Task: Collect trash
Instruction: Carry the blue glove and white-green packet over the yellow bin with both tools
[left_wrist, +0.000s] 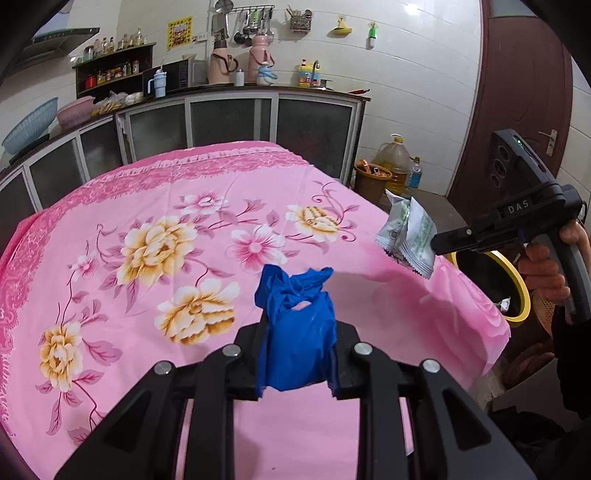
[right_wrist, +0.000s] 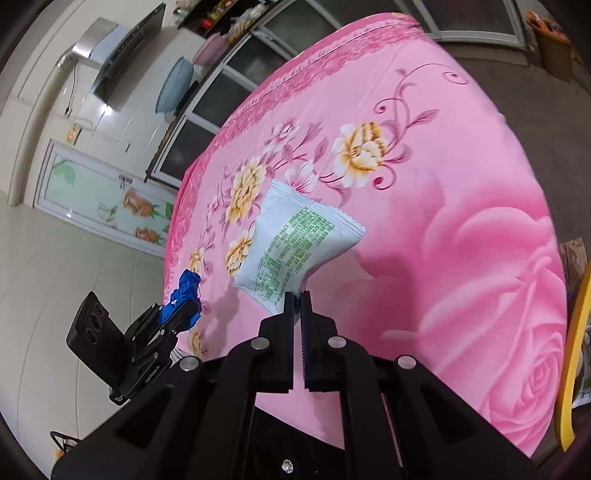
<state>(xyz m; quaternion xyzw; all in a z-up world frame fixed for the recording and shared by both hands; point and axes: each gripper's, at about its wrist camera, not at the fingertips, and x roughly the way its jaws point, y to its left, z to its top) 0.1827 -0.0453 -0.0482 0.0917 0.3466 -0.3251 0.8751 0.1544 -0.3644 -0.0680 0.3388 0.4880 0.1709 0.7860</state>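
Blue bag (left_wrist: 295, 332): crumpled thin plastic, glossy, knotted at the top; clamped in the left hand-held gripper (left_wrist: 297, 354), raised above the pink floral surface (left_wrist: 147, 229).

Wrapper (right_wrist: 295, 247): white, green print, serrated edges; pinched by one corner in the fully closed right hand-held gripper (right_wrist: 297, 299), raised above the same surface near its edge.
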